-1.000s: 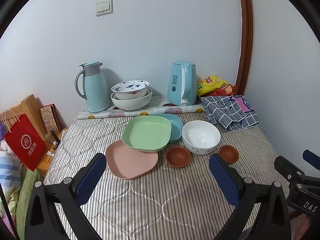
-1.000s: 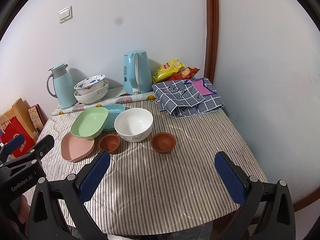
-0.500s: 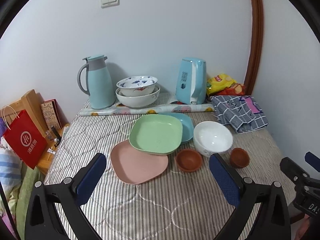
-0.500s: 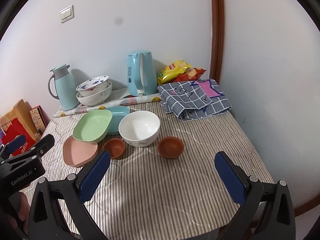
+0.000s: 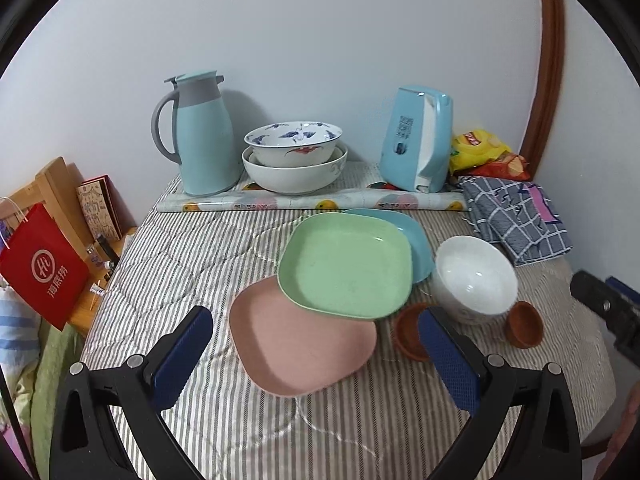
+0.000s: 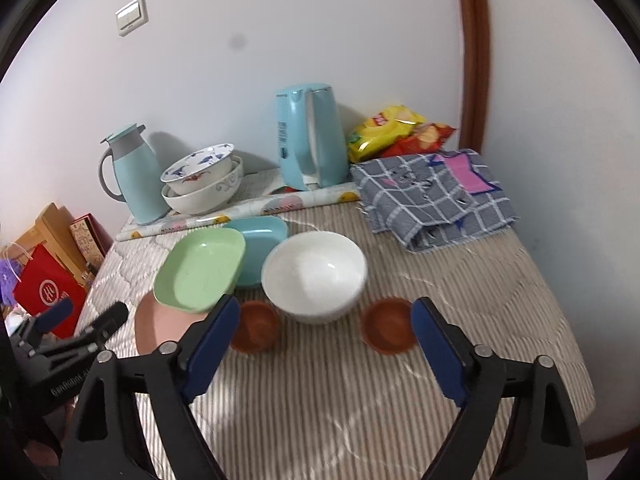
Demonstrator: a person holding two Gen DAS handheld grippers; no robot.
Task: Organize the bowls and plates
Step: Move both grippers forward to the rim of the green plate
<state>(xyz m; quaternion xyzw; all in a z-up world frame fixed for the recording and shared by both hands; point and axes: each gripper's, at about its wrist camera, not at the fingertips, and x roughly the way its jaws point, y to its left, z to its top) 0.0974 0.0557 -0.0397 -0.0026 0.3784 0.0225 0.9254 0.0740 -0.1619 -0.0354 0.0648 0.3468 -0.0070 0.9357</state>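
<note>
A green square plate (image 5: 346, 266) (image 6: 200, 270) leans over a pink plate (image 5: 300, 346) (image 6: 160, 326) and a blue plate (image 5: 416, 240) (image 6: 256, 246). A white bowl (image 5: 474, 280) (image 6: 314, 276) stands to their right, with two small brown bowls (image 5: 408, 338) (image 5: 524, 324) (image 6: 256, 328) (image 6: 388, 326) in front of it. Two stacked patterned bowls (image 5: 294, 158) (image 6: 202, 184) stand at the back. My left gripper (image 5: 314, 340) is open above the pink plate. My right gripper (image 6: 324, 334) is open in front of the white bowl.
A teal jug (image 5: 200, 132), a blue kettle (image 5: 418, 144), a rolled sheet (image 5: 312, 202), snack bags (image 5: 480, 154) and a checked cloth (image 5: 516, 216) line the back and right. A red bag (image 5: 40, 268) and wooden rack stand off the left edge.
Both grippers have moved forward toward the dishes, which now look larger and closer. Both stay open. Nothing on the table has moved.
</note>
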